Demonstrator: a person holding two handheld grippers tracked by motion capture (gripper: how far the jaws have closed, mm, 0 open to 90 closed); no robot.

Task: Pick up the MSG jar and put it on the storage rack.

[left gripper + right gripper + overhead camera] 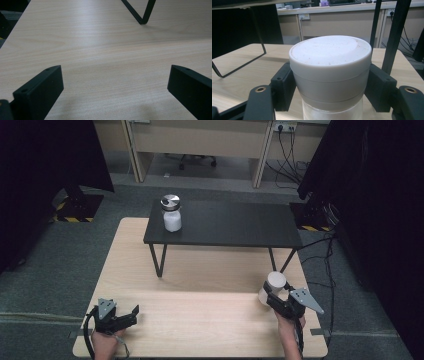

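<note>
near the table's right edge, a white-lidded jar (pixel 330 75) is clamped by the right gripper (pixel 276 295), probably bound for the dark shelf (pixel 235 222) where another jar (pixel 171 213) stands; the left gripper (pixel 115 87) is held wide, unused.

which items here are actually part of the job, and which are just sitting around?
In the job:
- white-lidded jar, clamped at its lid by the right gripper
- wooden table under it

Just there:
- silver-lidded jar on the black shelf, untouched
- left gripper, open over bare wood
- desks behind
</note>
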